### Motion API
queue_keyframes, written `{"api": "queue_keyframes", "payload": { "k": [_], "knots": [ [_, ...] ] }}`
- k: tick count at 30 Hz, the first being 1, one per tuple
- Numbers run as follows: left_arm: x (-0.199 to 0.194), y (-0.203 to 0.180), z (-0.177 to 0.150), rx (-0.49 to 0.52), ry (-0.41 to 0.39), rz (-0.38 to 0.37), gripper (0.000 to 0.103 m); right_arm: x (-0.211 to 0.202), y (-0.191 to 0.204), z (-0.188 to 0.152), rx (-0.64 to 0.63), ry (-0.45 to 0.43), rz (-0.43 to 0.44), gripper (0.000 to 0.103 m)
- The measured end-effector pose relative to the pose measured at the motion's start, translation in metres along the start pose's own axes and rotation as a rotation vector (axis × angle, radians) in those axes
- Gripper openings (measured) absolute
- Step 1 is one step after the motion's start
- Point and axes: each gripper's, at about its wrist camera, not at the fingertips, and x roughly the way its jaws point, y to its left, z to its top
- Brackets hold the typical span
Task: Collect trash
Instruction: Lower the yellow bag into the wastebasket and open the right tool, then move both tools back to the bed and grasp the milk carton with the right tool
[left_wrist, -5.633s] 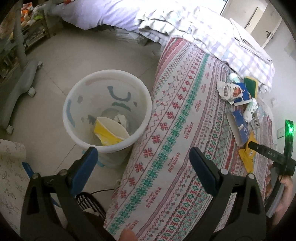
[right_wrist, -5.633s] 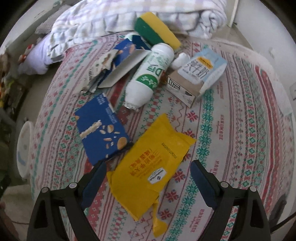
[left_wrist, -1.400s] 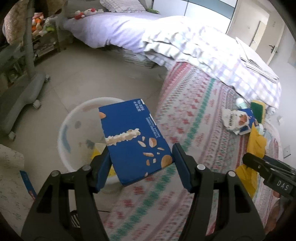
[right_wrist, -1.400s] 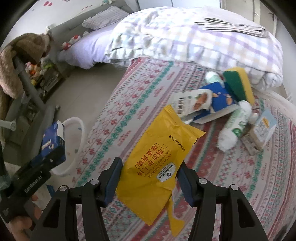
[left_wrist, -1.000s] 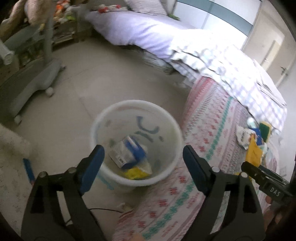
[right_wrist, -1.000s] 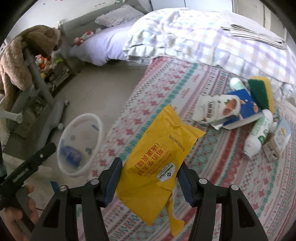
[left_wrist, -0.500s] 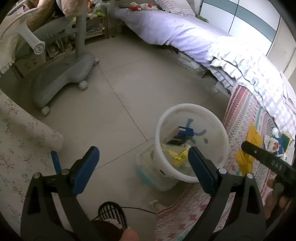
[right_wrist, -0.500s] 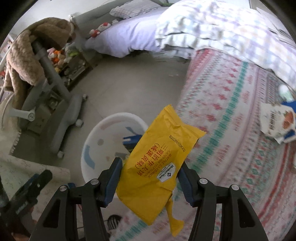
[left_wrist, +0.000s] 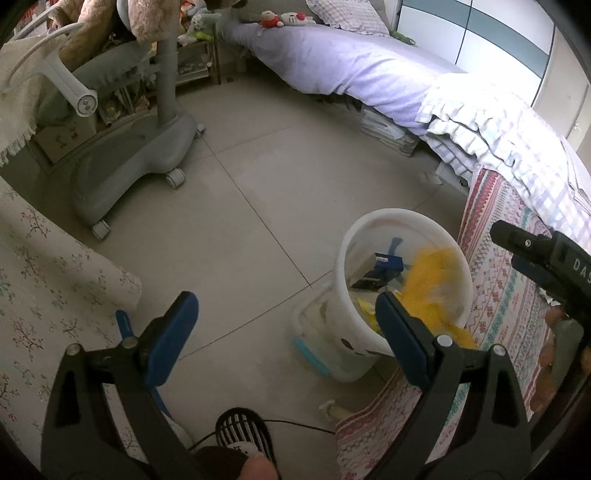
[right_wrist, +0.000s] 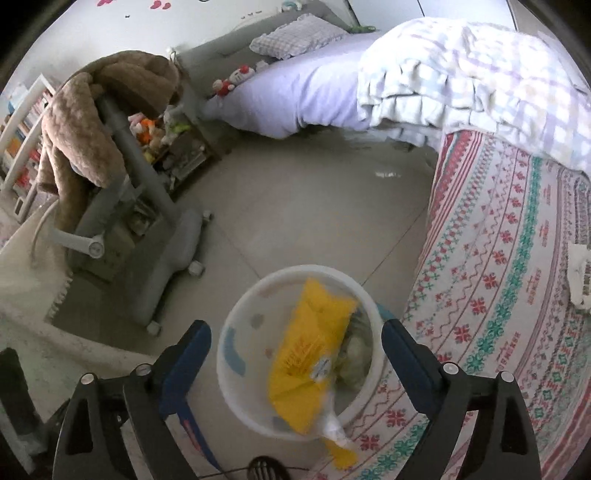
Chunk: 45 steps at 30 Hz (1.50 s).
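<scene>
A white plastic bin (right_wrist: 236, 332) stands on the floor against the patterned bed. My right gripper (right_wrist: 295, 343) hangs above it, its jaws opening, and the yellow wrapper (right_wrist: 310, 354) is blurred as it drops free between them into the bin. In the left wrist view the same yellow wrapper (left_wrist: 430, 280) falls over the bin (left_wrist: 354, 280), where the blue box (left_wrist: 386, 264) lies inside. My left gripper (left_wrist: 286, 325) is open and holds nothing, left of the bin above the floor. The right gripper's finger (left_wrist: 532, 251) shows at the right edge.
A grey wheeled chair base (left_wrist: 122, 162) stands on the tiled floor at the left. The bed with the striped patterned cover (right_wrist: 509, 280) runs along the right, with a torn white packet (right_wrist: 580, 277) at its edge. A cable and a striped round object (left_wrist: 240, 432) lie near my feet.
The right gripper opened and let go of the yellow wrapper, which now falls into the bin. The left gripper dropped the blue box earlier and has drifted left.
</scene>
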Motion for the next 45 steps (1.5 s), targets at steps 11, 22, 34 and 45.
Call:
{"api": "queue_keyframes", "payload": {
  "k": [11,22,34,45],
  "knots": [
    [-0.006,-0.019,-0.003,0.040,-0.009,-0.016,0.101,-0.035,-0.024,-0.015,-0.053,0.009,-0.112,0.095],
    [-0.012,-0.064,-0.007,0.124,-0.012,-0.058,0.102,-0.093,-0.088,-0.039,-0.034,0.019,-0.265,0.095],
    [-0.013,-0.124,-0.017,0.201,0.014,-0.102,0.102,-0.152,-0.198,-0.046,0.169,-0.030,-0.386,0.095],
    [-0.008,-0.183,-0.020,0.244,0.036,-0.152,0.102,-0.179,-0.323,-0.053,0.479,-0.032,-0.429,0.095]
  ]
}}
